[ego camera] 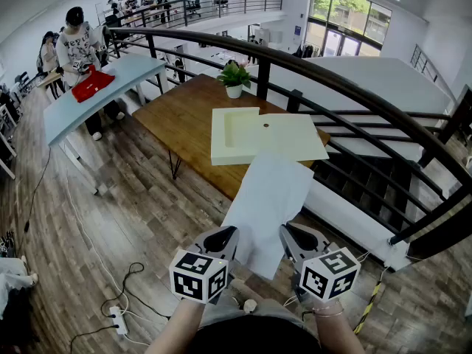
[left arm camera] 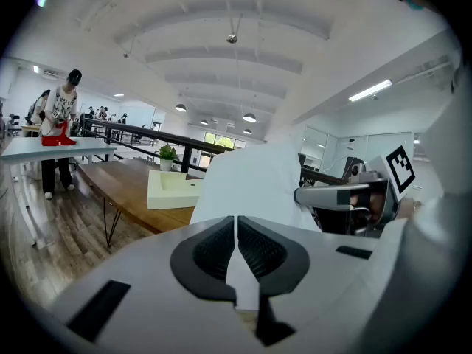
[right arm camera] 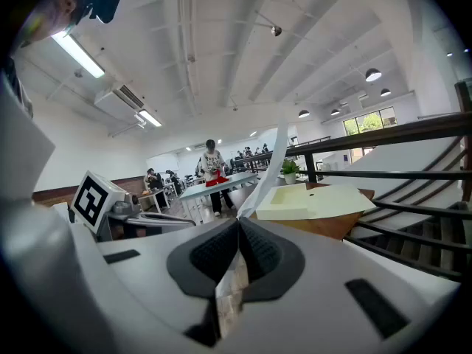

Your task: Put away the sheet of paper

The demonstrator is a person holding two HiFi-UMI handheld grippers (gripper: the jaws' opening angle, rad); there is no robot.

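A white sheet of paper (ego camera: pixel 266 201) hangs in the air before the wooden table (ego camera: pixel 184 120), held by its near edge. My left gripper (ego camera: pixel 219 243) is shut on the sheet's left corner, and my right gripper (ego camera: pixel 293 243) is shut on its right corner. In the left gripper view the sheet of paper (left arm camera: pixel 254 186) rises from between the closed pads. The right gripper view shows the sheet of paper (right arm camera: pixel 271 168) edge-on, running up from the closed pads. On the table lies a pale yellow open box (ego camera: pixel 240 134) with its lid (ego camera: pixel 291 135) folded out to the right.
A small potted plant (ego camera: pixel 234 78) stands at the table's far end. A dark metal railing (ego camera: pixel 346 94) runs along the table's right side over a stairwell. A person (ego camera: pixel 77 46) stands at a light blue table (ego camera: pixel 88 94) with a red cloth. Cables and a power strip (ego camera: pixel 118 317) lie on the floor.
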